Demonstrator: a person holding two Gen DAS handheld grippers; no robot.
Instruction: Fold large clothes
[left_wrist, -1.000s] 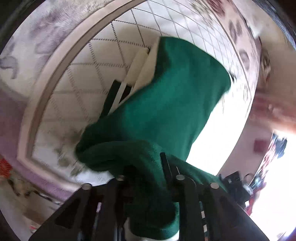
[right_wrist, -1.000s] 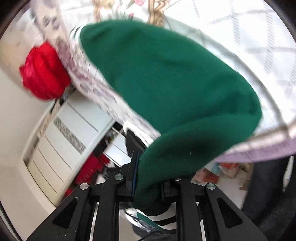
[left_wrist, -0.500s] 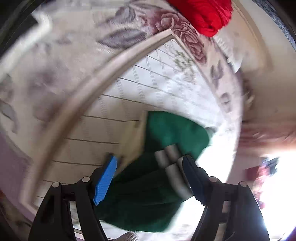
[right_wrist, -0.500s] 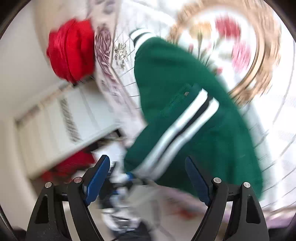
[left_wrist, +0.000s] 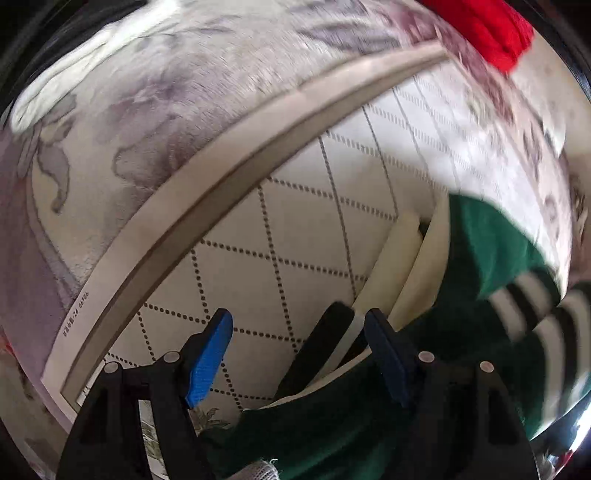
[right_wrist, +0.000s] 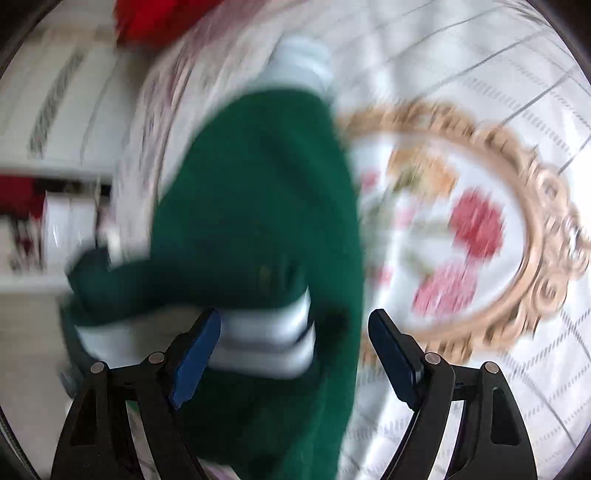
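The green garment (left_wrist: 480, 243) with white and black striped trim (left_wrist: 535, 317) lies bunched on the patterned bed cover (left_wrist: 280, 243), at the right and bottom of the left wrist view. My left gripper (left_wrist: 297, 354) is open above the cover just left of the garment, with only a striped edge between its blue pads (left_wrist: 210, 354). In the blurred right wrist view the green garment (right_wrist: 266, 192) lies folded over, its white striped band (right_wrist: 266, 339) just past my open right gripper (right_wrist: 295, 354). Neither pad presses on it.
A red piece of clothing (left_wrist: 491, 29) sits at the far edge of the bed, also seen as the red clothing (right_wrist: 147, 14). A gold medallion with roses (right_wrist: 480, 229) marks the cover right of the garment. White drawers (right_wrist: 55, 92) stand beyond the bed.
Both grippers were shut on the green garment a second ago and have opened and let it go. It now lies on the bed; both hands have swung and tilted downward.
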